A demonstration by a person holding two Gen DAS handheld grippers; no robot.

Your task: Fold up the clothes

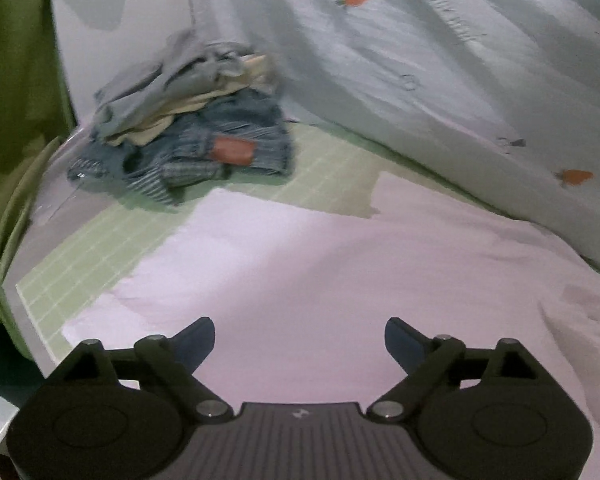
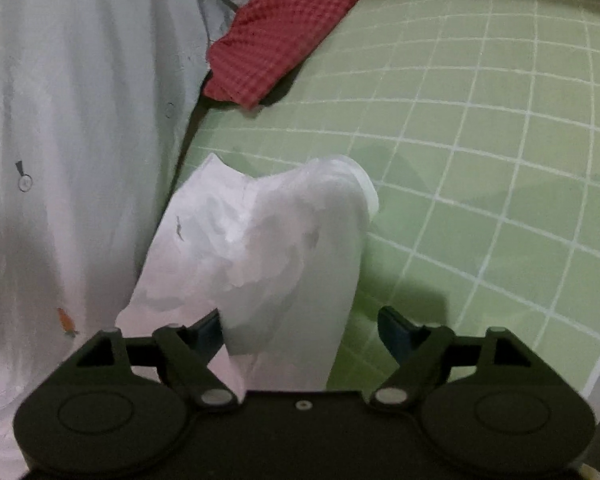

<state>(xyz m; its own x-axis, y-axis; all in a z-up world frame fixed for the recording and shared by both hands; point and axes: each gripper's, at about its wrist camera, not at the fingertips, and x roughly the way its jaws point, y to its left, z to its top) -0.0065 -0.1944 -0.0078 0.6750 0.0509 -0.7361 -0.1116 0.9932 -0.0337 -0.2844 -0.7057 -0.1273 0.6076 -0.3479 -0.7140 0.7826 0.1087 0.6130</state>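
Note:
A pale pink-white garment (image 1: 320, 264) lies spread flat on the green gridded sheet (image 1: 324, 176). Just above its near part hovers my left gripper (image 1: 300, 340), open, with nothing between its fingers. In the right wrist view a bunched part of the white garment (image 2: 268, 240) rises in a crumpled fold on the green sheet (image 2: 480, 160). My right gripper (image 2: 304, 332) is open. The cloth sits between its fingers and touches the left fingertip (image 2: 210, 330), while the right fingertip (image 2: 396, 330) stands apart from it.
A pile of clothes (image 1: 188, 120), denim under grey and cream pieces, sits at the back left. A white quilt with carrot prints (image 1: 440, 60) runs along the right. A folded red checked cloth (image 2: 276, 36) lies beside the quilt (image 2: 72, 140). A green curtain (image 1: 16, 100) hangs at the left.

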